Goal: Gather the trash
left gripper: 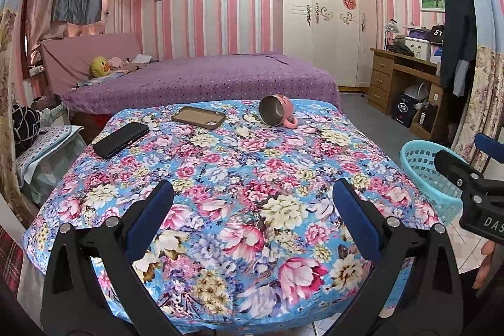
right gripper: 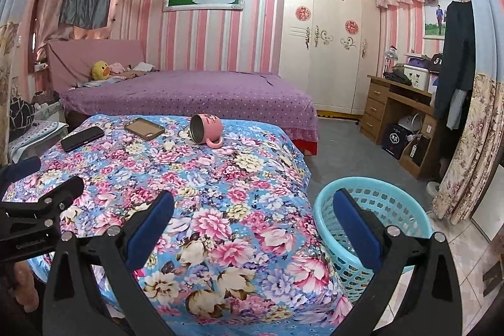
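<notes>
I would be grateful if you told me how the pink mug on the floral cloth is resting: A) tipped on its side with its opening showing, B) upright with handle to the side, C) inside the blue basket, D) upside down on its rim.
A: the pink mug lies on its side on the floral cloth, metal interior facing the camera, handle down against the cloth.

Both wrist cameras face forward, sharing the floral table [left gripper: 239, 153] and bed [right gripper: 189, 96]

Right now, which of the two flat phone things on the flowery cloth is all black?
The black phone nearest the cloth's left edge. The brown empty phone case beside it lies closer to the tipped pink mug.
</notes>
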A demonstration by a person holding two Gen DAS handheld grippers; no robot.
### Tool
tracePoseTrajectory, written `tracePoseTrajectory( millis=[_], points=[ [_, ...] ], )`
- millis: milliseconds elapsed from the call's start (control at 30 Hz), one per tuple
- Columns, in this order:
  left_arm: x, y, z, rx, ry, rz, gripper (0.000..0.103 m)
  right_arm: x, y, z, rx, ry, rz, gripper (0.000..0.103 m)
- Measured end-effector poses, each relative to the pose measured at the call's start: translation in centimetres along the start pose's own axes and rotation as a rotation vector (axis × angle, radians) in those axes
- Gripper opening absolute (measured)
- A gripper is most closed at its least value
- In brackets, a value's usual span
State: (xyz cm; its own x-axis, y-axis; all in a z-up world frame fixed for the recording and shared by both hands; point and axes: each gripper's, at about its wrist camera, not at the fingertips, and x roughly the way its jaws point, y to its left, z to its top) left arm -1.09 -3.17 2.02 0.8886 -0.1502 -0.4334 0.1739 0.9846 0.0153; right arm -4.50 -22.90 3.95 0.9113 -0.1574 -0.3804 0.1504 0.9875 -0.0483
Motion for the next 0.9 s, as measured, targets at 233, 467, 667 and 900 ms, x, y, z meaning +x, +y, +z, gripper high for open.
tracePoseTrajectory(
  millis=[233, 467, 667, 900],
  points=[
    [0.17, -0.54, 0.04, 0.016, -0.016, -0.005, 0.098, 0.05, -0.09, 0.24, 0.002, -0.019, -0.009, 0.099],
    [0.1, -0.48, 0.11, 0.007, -0.037, 0.009, 0.098, 0.05, -0.28, 0.41, 0.013, -0.038, -0.008, 0.099],
    [0.04, -0.34, 0.05, 0.006, -0.049, 0.017, 0.098, -0.15, -0.11, 0.44, 0.0, -0.054, -0.015, 0.099],
    [-0.22, -0.2, 0.06, 0.007, -0.051, 0.018, 0.098, -0.15, -0.13, 0.43, 0.003, -0.054, -0.014, 0.099]
  ],
)
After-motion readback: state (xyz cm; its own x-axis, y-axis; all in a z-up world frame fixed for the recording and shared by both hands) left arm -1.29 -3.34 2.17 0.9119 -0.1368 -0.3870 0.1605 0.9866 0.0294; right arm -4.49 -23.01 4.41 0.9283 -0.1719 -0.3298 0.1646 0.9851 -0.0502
